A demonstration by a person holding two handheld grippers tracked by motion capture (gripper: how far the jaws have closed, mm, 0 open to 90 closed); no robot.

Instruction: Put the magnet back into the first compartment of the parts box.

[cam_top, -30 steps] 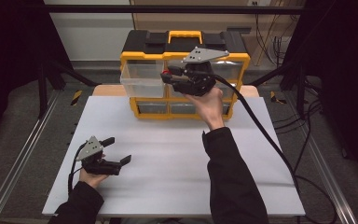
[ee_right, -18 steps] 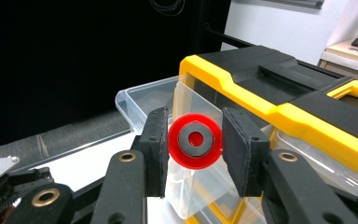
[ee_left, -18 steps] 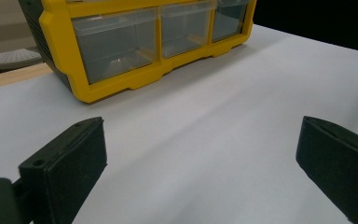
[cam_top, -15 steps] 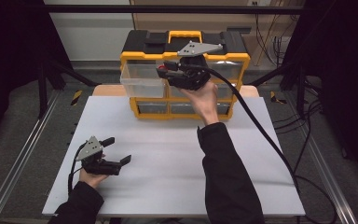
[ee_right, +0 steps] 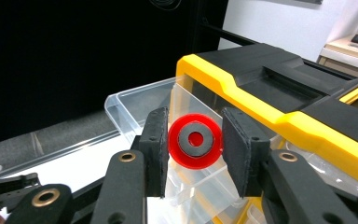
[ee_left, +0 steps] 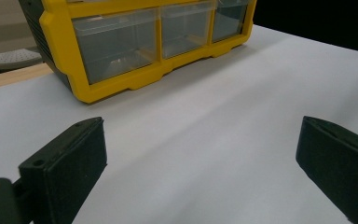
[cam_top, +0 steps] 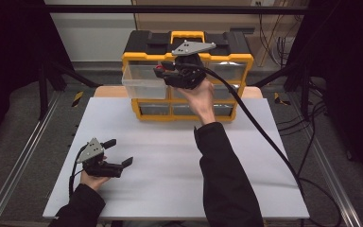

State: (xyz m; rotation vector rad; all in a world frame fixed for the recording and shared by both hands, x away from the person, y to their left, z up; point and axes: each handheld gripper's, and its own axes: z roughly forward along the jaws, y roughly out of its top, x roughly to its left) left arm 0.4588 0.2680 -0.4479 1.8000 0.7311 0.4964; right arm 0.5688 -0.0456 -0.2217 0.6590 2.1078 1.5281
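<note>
Right gripper (ee_right: 195, 142) raised, pinching red disc (ee_right: 195, 140) (above drawer (cam_top: 144, 81)).

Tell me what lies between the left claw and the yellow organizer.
Nothing but bare white table between the left claw and the yellow organizer, seen in the left gripper view.

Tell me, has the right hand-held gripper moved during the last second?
Yes. The right hand-held gripper has shifted left along the yellow organizer, toward its pulled-out clear drawer.
</note>
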